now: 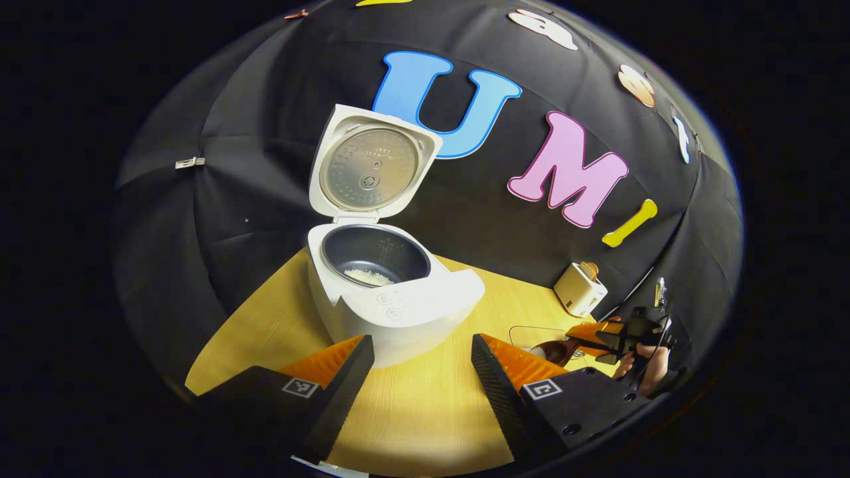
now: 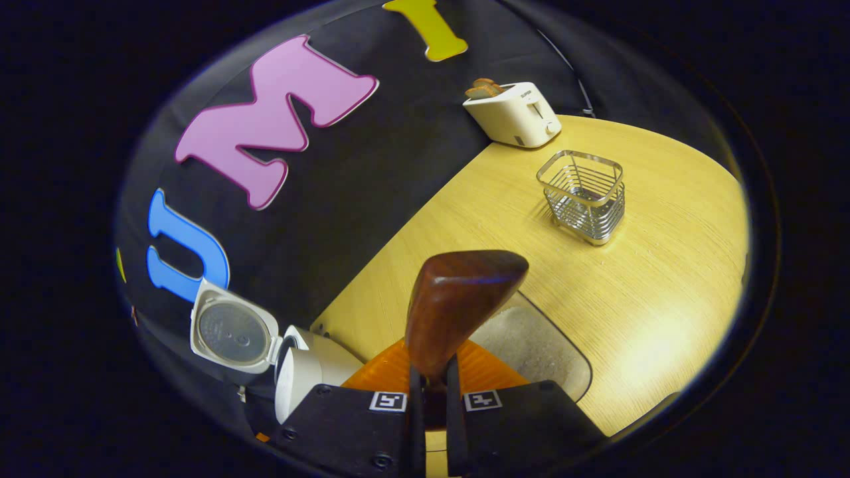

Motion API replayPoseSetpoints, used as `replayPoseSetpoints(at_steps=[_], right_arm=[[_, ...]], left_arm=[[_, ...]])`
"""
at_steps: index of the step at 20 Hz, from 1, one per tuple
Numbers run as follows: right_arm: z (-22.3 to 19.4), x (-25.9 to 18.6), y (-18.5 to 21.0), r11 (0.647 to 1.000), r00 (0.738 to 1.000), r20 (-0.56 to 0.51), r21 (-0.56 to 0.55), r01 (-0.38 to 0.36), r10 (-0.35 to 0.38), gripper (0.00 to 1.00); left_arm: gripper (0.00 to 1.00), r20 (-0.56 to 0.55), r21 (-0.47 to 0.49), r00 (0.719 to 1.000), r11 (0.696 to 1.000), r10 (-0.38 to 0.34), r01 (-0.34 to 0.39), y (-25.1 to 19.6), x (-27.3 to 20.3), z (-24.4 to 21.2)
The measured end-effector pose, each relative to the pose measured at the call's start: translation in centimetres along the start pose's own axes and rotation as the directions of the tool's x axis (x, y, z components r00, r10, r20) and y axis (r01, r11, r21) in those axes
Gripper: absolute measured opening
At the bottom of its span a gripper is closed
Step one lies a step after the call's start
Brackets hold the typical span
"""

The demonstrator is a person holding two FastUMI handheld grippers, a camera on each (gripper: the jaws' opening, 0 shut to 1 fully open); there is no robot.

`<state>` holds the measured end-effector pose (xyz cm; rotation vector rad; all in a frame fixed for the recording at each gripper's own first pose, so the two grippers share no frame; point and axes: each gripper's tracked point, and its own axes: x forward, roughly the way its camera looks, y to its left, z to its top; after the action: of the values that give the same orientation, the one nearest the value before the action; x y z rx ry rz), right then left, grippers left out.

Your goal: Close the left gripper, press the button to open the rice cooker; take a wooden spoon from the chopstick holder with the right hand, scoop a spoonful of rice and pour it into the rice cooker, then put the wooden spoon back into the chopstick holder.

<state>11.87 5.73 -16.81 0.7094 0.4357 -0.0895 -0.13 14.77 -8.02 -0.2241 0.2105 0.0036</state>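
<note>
Now your right claw (image 2: 435,392) clamps the dark wooden spoon (image 2: 458,302) above the clear rice dish (image 2: 538,345); your left claw (image 1: 422,372) gapes empty before the white rice cooker (image 1: 398,305), lid up, on the wooden surface (image 2: 651,279).

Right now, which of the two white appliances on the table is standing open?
The rice cooker: its lid is swung up, showing rice in the pot. The toaster by the wall has no lid, just bread in its slots.
</note>
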Motion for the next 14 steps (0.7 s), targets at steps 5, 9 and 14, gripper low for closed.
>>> replayPoseSetpoints(at_steps=[5, 9, 14], right_arm=[[3.3, -1.2, 0.1, 0.992, 0.999, 0.042, 0.127, -0.023, 0.018, 0.17], [5.0, -2.4, 1.8, 0.981, 0.996, 0.055, 0.179, -0.072, 0.063, 0.17], [6.6, -3.0, 5.7, 0.967, 0.988, 0.056, 0.206, -0.15, 0.141, 0.17]], left_arm=[[0.95, -0.006, 0.014, 1.0, 1.0, -0.015, 0.015, -0.9, 0.0, -0.1], [0.95, -0.006, 0.022, 1.0, 0.999, -0.024, 0.024, -1.5, 0.2, 0.0], [0.95, -0.002, -0.008, 1.0, 1.0, -0.03, 0.03, -1.7, 0.2, 0.1]])
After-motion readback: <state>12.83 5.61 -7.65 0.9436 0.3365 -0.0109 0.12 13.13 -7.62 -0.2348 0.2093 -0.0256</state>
